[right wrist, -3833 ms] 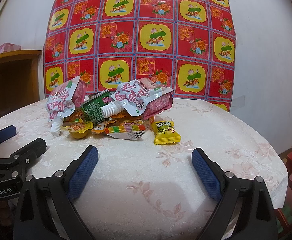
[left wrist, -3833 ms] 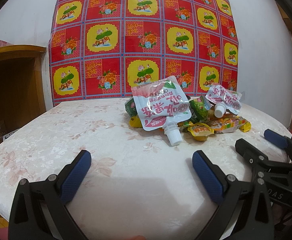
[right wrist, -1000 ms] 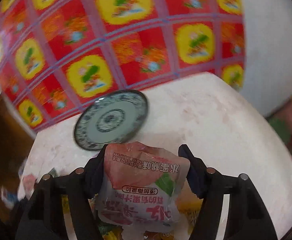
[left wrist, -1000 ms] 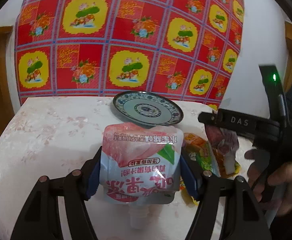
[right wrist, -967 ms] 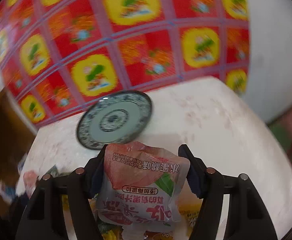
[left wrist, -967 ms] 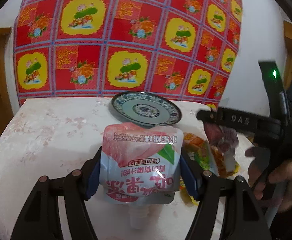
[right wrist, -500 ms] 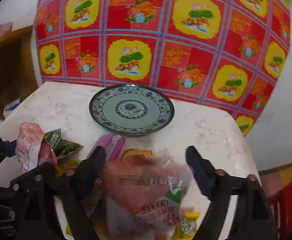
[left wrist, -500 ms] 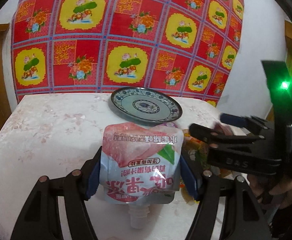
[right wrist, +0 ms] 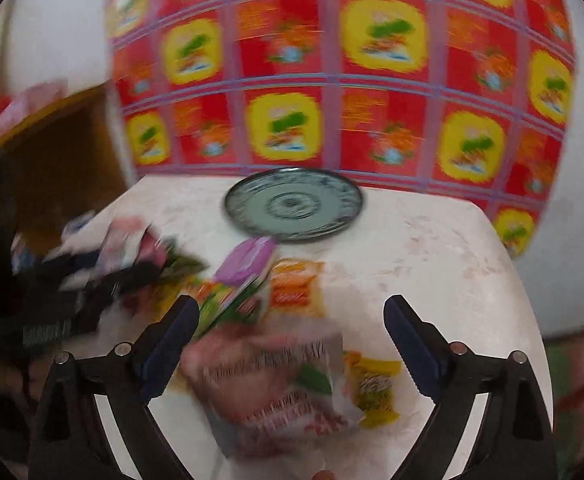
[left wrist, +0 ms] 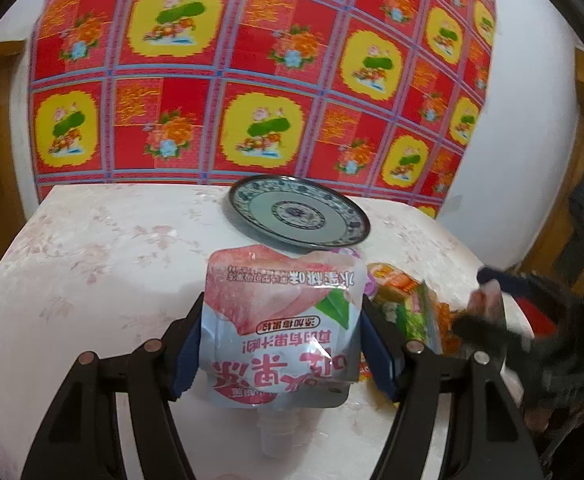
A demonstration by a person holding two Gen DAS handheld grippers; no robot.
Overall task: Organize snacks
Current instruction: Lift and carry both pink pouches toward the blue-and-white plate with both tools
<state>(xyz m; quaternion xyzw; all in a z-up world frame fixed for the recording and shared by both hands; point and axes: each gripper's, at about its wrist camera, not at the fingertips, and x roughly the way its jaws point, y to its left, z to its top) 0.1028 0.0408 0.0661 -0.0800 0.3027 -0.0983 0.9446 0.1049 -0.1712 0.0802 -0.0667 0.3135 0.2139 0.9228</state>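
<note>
My left gripper [left wrist: 282, 344] is shut on a pink peach drink pouch [left wrist: 282, 320], held above the table with its spout pointing down. The jaws of my right gripper [right wrist: 292, 308] are opening. A second peach pouch [right wrist: 276, 384] lies blurred below and between them, and the pads do not touch it. A loose pile of snack packets [right wrist: 296, 292] sits just ahead of it. A blue patterned plate [left wrist: 298, 212] stands bare at the back of the table. In the left wrist view the right gripper [left wrist: 488, 300] is a dark blur at the right edge.
The round table [left wrist: 92, 260] has a pale flowered cloth and drops off at its right edge. A purple packet [right wrist: 246, 260] and a yellow packet [right wrist: 374, 392] lie in the pile. A wooden cabinet [right wrist: 60, 152] stands to the left, and a red-and-yellow sheet [left wrist: 252, 80] hangs behind.
The right gripper's jaws have spread and let go of their pouch, which now lies on the table. That gripper rolled and shifted sideways. The left gripper kept still with its pouch.
</note>
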